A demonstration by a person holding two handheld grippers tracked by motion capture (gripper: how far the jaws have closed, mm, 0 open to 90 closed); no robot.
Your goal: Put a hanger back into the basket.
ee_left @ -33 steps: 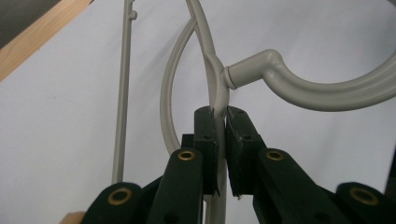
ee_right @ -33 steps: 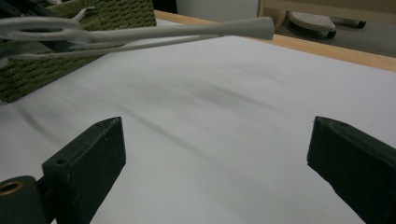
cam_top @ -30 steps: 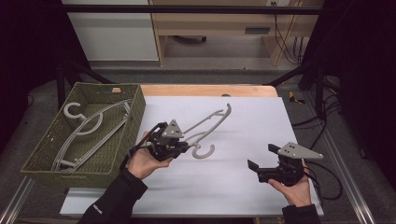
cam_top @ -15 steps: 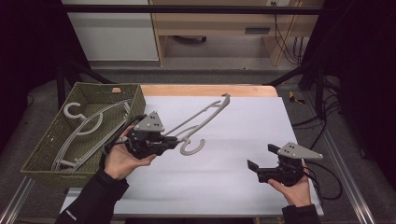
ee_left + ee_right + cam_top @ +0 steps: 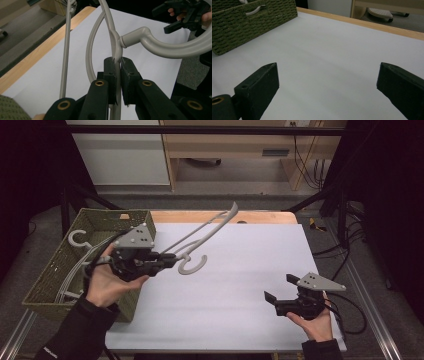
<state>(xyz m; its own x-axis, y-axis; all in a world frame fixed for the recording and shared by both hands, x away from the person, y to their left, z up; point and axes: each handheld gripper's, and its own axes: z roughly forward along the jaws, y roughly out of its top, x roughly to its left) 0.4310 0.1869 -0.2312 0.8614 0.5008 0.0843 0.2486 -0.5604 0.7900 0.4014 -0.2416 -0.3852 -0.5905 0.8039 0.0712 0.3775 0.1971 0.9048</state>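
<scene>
In the high view, a grey hanger (image 5: 202, 237) is gripped by the left gripper (image 5: 170, 260) just beside the right wall of the green woven basket (image 5: 55, 280), and it is held clear of the white table surface (image 5: 240, 285), its hook hanging to the right of the basket. More grey hangers (image 5: 80, 242) are seen lying inside the basket. The right gripper (image 5: 277, 290) is held well apart from the basket, near the table's front right corner, with its jaws spread and nothing between them. In the left gripper view, the hanger (image 5: 140, 40) is seen clamped between the two pads just below its hook. In the right gripper view, the jaws are seen wide apart over the bare white surface, with the basket (image 5: 249, 25) at the upper left.
</scene>
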